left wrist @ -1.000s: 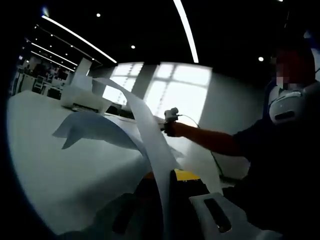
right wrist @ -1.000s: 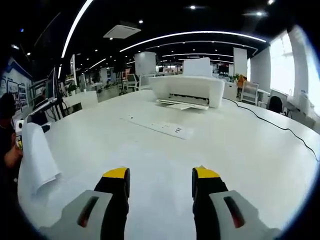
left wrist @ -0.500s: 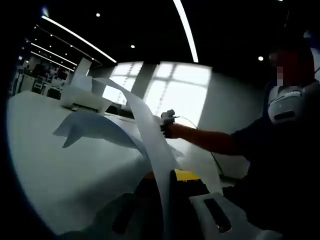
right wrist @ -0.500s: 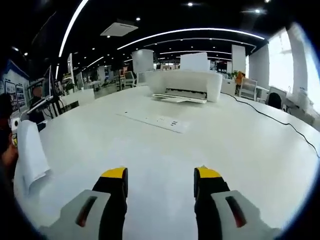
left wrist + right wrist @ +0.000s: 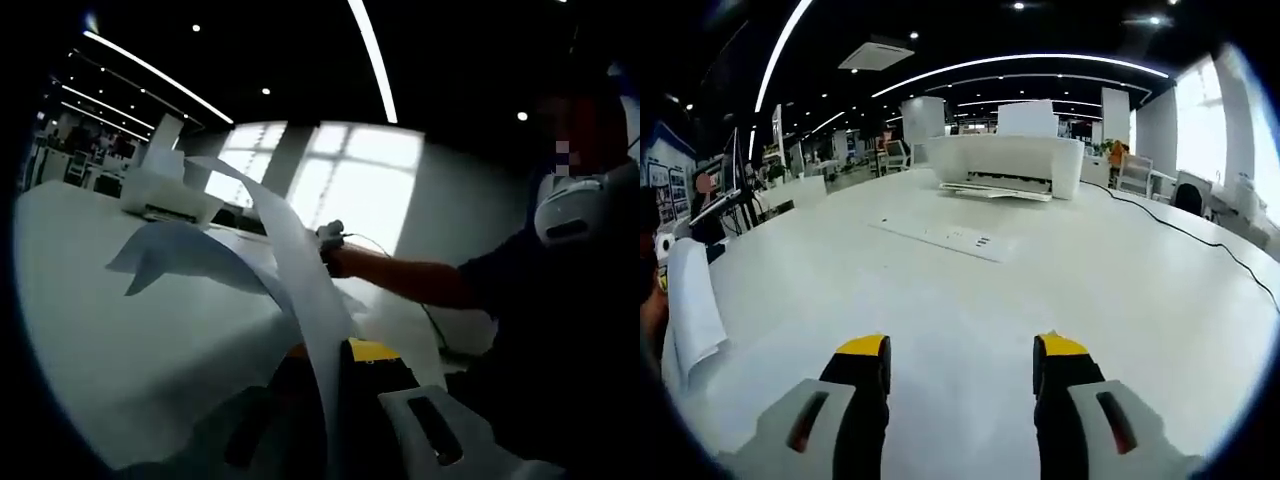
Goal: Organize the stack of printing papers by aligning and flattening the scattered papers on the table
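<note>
White table slid nearer; my right gripper, jaws apart, advances while left gripper still pinches paper (uncollected).

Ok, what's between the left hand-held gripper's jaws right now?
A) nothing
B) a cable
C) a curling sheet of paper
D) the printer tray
C: in the left gripper view the left hand-held gripper is shut on a paper that rises from between its yellow-tipped jaws and curls over the table.
</note>
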`<state>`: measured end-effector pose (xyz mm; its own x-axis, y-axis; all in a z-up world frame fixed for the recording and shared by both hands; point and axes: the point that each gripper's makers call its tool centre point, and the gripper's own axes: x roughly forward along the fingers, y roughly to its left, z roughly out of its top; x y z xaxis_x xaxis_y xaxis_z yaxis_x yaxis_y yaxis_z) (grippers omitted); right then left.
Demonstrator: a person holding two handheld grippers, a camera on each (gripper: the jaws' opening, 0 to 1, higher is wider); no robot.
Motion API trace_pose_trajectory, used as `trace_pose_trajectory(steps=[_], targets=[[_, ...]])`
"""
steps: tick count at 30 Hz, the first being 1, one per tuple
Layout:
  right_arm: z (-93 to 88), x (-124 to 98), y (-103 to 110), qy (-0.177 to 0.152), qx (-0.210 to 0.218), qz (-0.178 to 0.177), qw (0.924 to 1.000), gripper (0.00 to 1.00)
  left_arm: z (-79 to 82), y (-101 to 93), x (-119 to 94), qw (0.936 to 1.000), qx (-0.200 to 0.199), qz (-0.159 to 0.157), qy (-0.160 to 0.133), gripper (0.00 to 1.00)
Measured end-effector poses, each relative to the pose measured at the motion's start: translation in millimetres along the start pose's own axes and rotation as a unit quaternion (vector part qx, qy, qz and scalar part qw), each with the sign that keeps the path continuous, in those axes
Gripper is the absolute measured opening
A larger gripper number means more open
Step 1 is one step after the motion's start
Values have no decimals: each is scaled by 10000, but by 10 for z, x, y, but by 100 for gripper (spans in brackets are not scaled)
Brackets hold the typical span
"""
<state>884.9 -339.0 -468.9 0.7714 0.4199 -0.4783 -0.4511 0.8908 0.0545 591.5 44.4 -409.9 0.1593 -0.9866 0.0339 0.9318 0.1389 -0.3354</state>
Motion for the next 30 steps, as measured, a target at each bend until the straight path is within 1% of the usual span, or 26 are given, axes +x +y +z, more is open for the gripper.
trace_pose_trajectory(steps=[9, 24, 30], targets=[[-34, 109, 18, 59, -7, 33, 10000, 54, -10, -30, 38, 10000, -7, -1, 15, 6], [-82, 195, -70, 131, -11, -43, 9999, 53, -12, -28, 53, 10000, 5, -12, 35, 6], [-98, 234, -128, 142, -105, -117, 9998, 51, -4, -26, 48, 10000, 17, -19, 23, 6]])
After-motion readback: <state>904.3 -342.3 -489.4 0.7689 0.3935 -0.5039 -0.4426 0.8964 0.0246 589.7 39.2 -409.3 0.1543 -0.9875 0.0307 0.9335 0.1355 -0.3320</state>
